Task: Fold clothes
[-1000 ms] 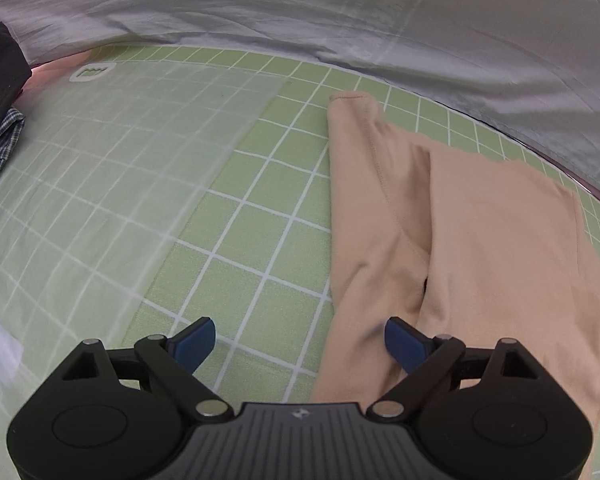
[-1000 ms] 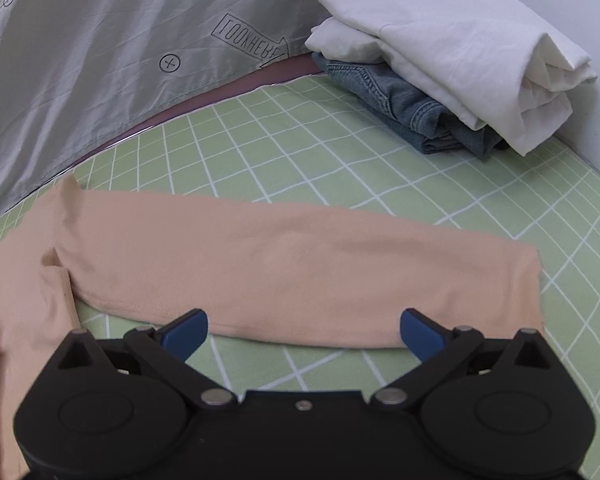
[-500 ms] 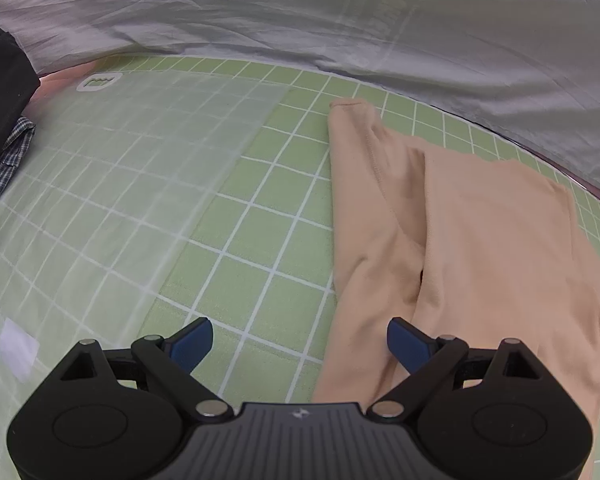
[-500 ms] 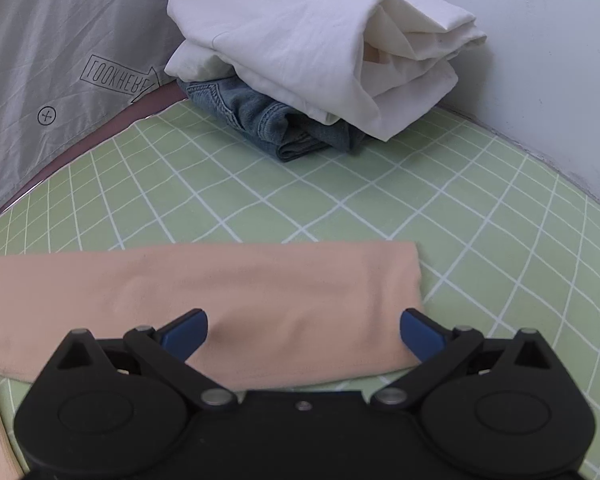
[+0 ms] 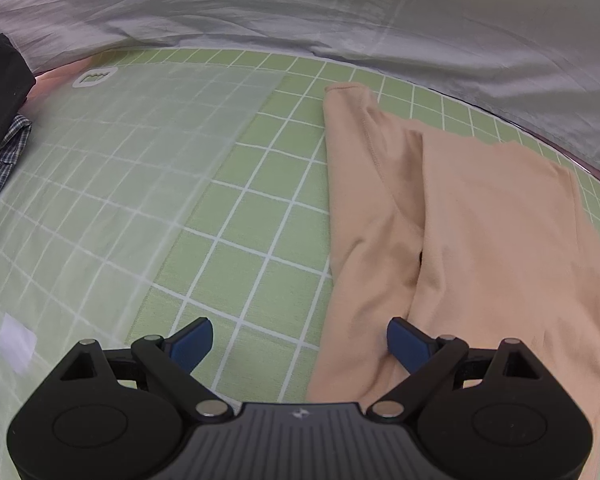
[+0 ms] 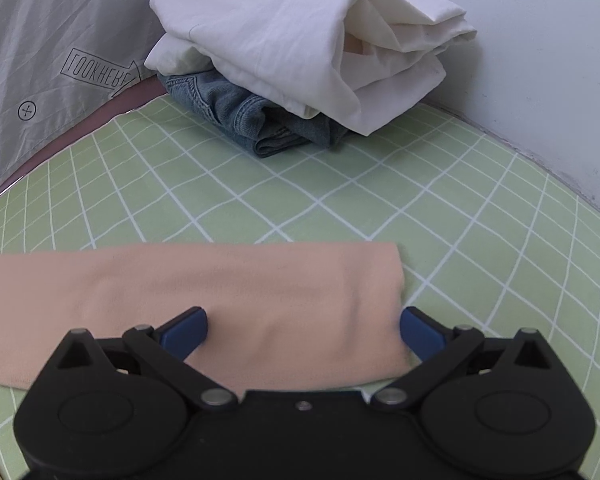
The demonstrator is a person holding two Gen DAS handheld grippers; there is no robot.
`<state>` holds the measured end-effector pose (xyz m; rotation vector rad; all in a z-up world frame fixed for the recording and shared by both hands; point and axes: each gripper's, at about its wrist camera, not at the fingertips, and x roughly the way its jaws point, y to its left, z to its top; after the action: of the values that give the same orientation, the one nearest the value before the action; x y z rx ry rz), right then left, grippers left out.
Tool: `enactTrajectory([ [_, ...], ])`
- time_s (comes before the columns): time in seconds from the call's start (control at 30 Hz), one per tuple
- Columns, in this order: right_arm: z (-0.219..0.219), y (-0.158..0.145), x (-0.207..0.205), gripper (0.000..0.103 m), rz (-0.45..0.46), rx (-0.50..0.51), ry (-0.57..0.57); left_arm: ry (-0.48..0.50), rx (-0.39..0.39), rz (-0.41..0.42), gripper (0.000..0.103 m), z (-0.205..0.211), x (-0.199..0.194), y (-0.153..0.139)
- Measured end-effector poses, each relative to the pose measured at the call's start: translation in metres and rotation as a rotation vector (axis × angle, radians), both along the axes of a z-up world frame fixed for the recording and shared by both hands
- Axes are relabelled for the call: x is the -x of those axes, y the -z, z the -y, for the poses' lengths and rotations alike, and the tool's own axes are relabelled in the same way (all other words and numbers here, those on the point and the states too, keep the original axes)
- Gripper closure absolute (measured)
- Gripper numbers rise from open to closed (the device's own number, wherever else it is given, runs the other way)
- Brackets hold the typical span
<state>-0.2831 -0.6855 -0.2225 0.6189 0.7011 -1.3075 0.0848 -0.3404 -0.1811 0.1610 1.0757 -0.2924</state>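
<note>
A peach long-sleeved top [image 5: 480,232] lies flat on the green checked mat [image 5: 252,224], one sleeve folded along its left side. My left gripper [image 5: 300,338] is open just above the mat, its right fingertip over the top's lower left edge. In the right wrist view the other sleeve [image 6: 228,292] stretches flat across the mat, its cuff end at the right. My right gripper [image 6: 304,330] is open and straddles that sleeve near the cuff, with the cloth between its blue pads.
A stack of folded white cloth [image 6: 312,36] on folded jeans [image 6: 244,116] sits at the back by a white wall [image 6: 540,60]. Grey sheeting [image 5: 340,12] borders the mat's far side. Dark and plaid clothes [image 5: 0,120] lie at the far left.
The right gripper has moved along the sleeve to its cuff end and lowered over it. The left gripper has stayed almost in place.
</note>
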Motion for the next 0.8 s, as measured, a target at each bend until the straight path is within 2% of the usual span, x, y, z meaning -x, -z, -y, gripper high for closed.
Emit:
enactTrajectory([
  [0.1, 0.0, -0.001, 0.0, 0.0, 0.007, -0.004, -0.02, -0.001, 0.002, 0.001, 0.009, -0.001, 0.001, -0.001],
  [0.17, -0.004, -0.003, -0.001, 0.009, 0.012, 0.007, -0.052, -0.006, 0.003, 0.0, 0.009, -0.003, 0.001, -0.001],
  [0.23, -0.01, -0.006, -0.005, 0.027, 0.019, 0.021, -0.09, -0.014, 0.0, -0.004, 0.009, -0.003, 0.001, -0.001],
  [0.27, -0.013, -0.007, -0.007, 0.032, 0.025, 0.026, -0.106, -0.016, -0.001, -0.005, 0.009, -0.004, 0.001, 0.0],
  [0.33, -0.018, -0.011, -0.016, 0.059, 0.044, 0.03, -0.15, -0.022, 0.0, -0.007, 0.009, -0.005, -0.001, -0.001],
  [0.37, -0.022, -0.013, -0.023, 0.067, 0.059, 0.026, -0.179, -0.024, 0.002, -0.006, 0.009, -0.005, -0.001, -0.001],
  [0.4, -0.025, -0.015, -0.031, 0.081, 0.074, 0.023, -0.208, -0.026, 0.003, -0.006, 0.009, -0.005, -0.002, -0.001],
  [0.43, -0.028, -0.017, -0.039, 0.086, 0.09, 0.019, -0.237, -0.029, 0.005, -0.003, 0.009, -0.006, -0.002, -0.002],
  [0.5, -0.034, -0.022, -0.055, 0.089, 0.12, 0.012, -0.295, -0.034, 0.008, 0.003, 0.009, -0.008, -0.003, -0.004],
  [0.8, -0.062, -0.042, -0.125, 0.089, 0.255, -0.02, -0.555, -0.089, 0.024, 0.002, 0.009, -0.022, -0.009, -0.006],
])
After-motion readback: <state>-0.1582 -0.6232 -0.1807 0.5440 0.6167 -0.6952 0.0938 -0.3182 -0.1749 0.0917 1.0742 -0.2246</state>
